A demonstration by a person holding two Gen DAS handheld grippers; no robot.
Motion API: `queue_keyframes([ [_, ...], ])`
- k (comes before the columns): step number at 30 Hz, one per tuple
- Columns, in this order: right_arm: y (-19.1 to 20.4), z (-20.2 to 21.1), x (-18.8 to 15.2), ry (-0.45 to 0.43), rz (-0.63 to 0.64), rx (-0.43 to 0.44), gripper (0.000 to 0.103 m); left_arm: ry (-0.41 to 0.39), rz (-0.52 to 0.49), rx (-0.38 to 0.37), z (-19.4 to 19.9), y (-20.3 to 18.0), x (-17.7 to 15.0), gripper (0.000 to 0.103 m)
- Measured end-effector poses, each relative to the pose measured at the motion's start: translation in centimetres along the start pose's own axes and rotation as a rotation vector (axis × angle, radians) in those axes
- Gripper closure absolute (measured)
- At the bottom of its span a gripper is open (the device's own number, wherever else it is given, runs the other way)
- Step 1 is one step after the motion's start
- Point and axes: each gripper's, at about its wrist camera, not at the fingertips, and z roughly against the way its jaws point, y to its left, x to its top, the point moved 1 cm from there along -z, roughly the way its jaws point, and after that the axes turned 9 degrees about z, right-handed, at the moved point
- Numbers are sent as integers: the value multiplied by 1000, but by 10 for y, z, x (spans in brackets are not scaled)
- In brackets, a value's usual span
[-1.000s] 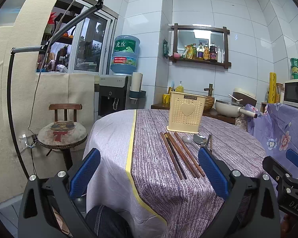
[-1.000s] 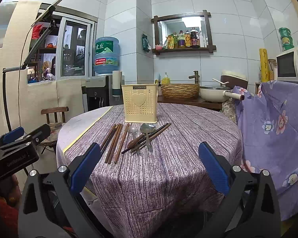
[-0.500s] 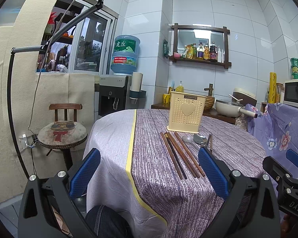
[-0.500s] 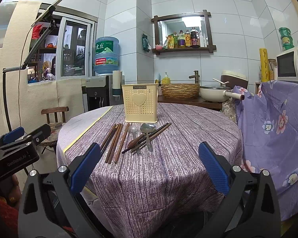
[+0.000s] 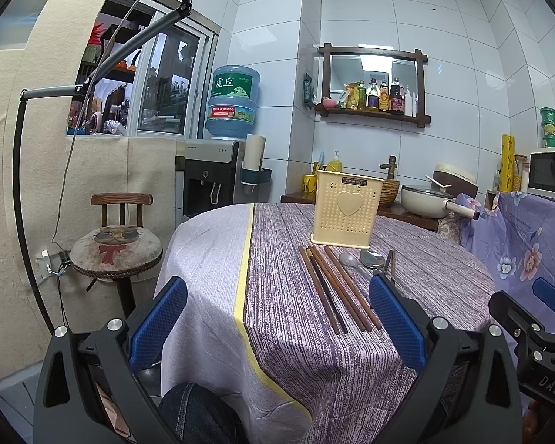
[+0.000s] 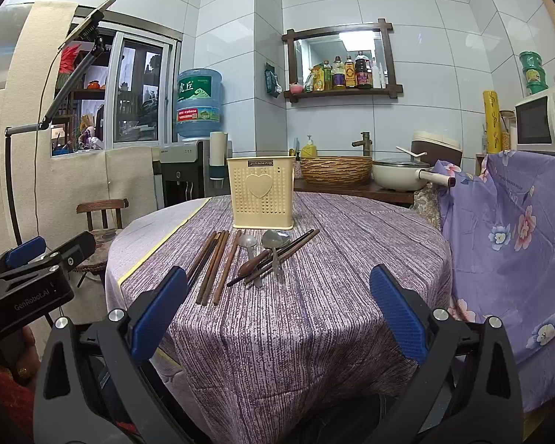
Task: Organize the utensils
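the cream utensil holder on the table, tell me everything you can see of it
The utensil holder is a cream, plastic-looking box, taller than wide, standing upright on the purple striped tablecloth. Its front is perforated with small holes around a raised heart, with a dark label strip at the rim. Nothing shows above its rim. The chopsticks and spoons lie just in front; contact cannot be told. Neither gripper touches it.

change: none visible | utensils, holder, both hand-held grippers unmoved (frames match)
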Motion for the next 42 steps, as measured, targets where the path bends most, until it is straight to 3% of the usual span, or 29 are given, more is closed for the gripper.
queue_keyframes([
  [23,9,-3,-4,6,-1,7,6,5,-5,-3,-1,-1,-2,5],
  [30,6,-14,-2,30,6,-11,6,51,-27,-11,-19,-2,-3,5],
  [33,-4,-34,1,83,-13,-16,6,121,-50,-5,-45,0,7,5],
  [37,-32,-82,4,254,-68,-21,6,231,-105,32,-89,0,24,5],
  [42,-73,-143,5,422,-218,53,6,399,-101,16,-140,1,31,6],
])
